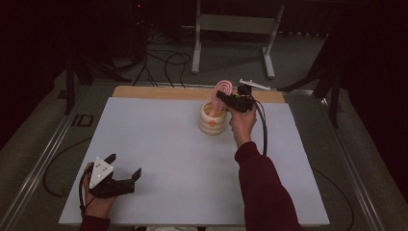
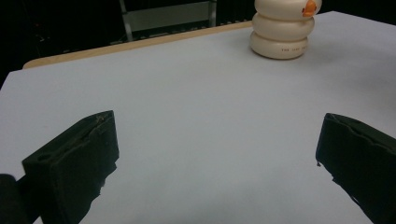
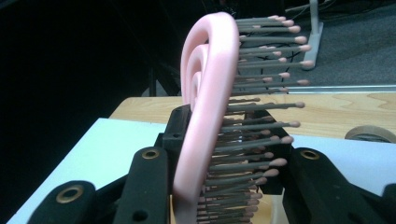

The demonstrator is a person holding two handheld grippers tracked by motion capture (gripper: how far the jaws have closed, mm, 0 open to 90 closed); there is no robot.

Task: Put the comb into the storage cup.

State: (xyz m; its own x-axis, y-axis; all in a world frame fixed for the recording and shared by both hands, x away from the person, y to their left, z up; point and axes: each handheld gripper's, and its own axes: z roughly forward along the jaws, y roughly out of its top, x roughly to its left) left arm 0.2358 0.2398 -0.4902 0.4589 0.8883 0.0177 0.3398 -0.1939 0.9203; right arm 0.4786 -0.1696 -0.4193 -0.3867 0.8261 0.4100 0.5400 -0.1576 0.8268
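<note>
Glossy pink plastic hairbrush [image 3: 201,116]

The hairbrush [image 3: 205,116] handle runs off the bottom edge in the right gripper view. In the left gripper view the cream holder [image 2: 282,28] loses its top to the frame, and small print on it is unreadable.

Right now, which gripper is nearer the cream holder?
Right. The right gripper is just above the cream holder, clamping the pink brush; the left gripper sits open at the table's near-left corner.
</note>
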